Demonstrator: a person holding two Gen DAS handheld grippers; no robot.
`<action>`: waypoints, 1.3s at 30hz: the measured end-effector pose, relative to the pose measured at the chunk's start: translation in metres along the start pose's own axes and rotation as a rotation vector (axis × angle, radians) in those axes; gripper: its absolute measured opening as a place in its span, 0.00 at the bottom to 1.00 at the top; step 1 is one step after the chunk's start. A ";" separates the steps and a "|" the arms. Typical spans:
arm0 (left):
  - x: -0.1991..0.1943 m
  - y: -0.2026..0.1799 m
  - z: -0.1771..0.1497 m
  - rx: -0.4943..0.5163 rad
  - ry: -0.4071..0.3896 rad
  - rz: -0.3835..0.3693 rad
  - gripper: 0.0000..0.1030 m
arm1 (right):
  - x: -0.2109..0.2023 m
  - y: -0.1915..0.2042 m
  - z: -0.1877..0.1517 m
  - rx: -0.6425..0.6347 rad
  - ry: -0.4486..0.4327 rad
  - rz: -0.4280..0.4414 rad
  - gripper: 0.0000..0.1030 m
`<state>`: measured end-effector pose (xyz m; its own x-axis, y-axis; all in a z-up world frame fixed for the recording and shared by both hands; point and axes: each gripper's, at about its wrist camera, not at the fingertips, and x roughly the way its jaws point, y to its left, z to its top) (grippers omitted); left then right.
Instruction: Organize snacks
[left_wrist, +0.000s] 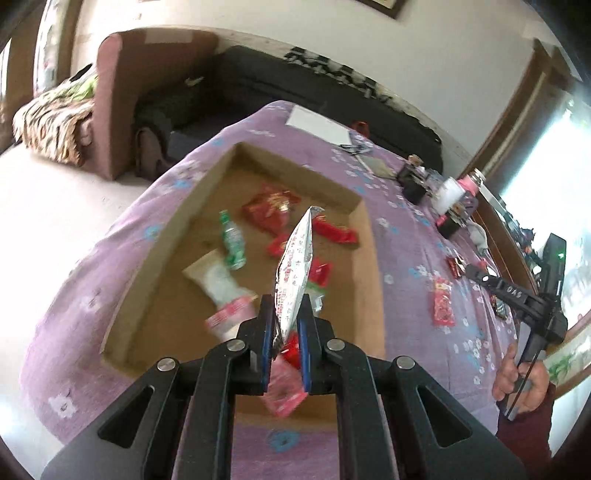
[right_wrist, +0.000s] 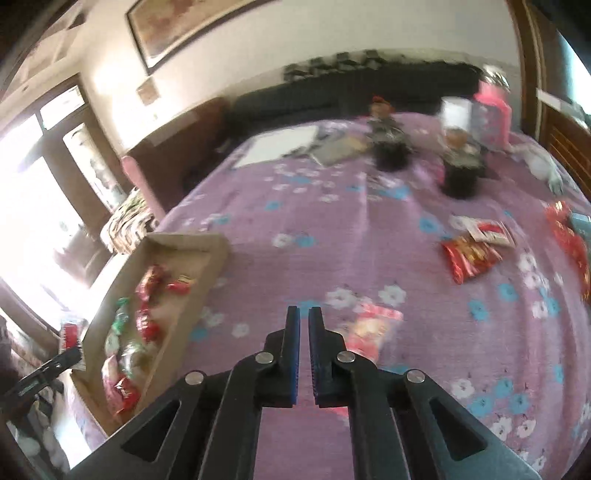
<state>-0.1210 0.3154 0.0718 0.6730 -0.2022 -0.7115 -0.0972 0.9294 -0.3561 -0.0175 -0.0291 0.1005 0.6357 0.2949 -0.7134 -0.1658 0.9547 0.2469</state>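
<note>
My left gripper (left_wrist: 286, 301) is shut on a white packet with red print (left_wrist: 297, 258), held upright over the open cardboard box (left_wrist: 207, 192). Inside the box lie red packets (left_wrist: 271, 210), a green one (left_wrist: 231, 240) and a white one (left_wrist: 218, 280). My right gripper (right_wrist: 304, 312) is shut with nothing between its pads, hovering over the purple flowered cloth (right_wrist: 332, 229). A pink-red packet (right_wrist: 373, 325) lies just right of its fingertips. Farther right are a red packet (right_wrist: 469, 258) and a white-red one (right_wrist: 491, 230). The box (right_wrist: 218, 251) sits to its left.
Two dark pots with figures (right_wrist: 391, 151) (right_wrist: 461, 173), a white sheet (right_wrist: 280, 146) and a pink bag (right_wrist: 493, 107) stand at the table's far side. More red snacks (right_wrist: 569, 236) lie at the right edge. A dark sofa (left_wrist: 295, 92) runs behind the table. A hand (left_wrist: 517, 384) holds the right gripper.
</note>
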 end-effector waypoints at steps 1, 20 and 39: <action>-0.002 0.004 -0.002 -0.006 -0.003 0.002 0.09 | 0.001 -0.003 0.001 0.010 0.001 -0.021 0.10; 0.010 0.024 -0.011 -0.032 0.017 0.035 0.09 | 0.033 -0.017 -0.027 0.038 0.100 -0.095 0.26; -0.013 0.040 -0.008 -0.149 -0.012 -0.004 0.35 | 0.077 0.169 -0.009 -0.226 0.187 0.188 0.27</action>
<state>-0.1393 0.3525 0.0625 0.6821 -0.2016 -0.7030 -0.2015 0.8723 -0.4456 -0.0035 0.1552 0.0813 0.4325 0.4482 -0.7823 -0.4428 0.8614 0.2487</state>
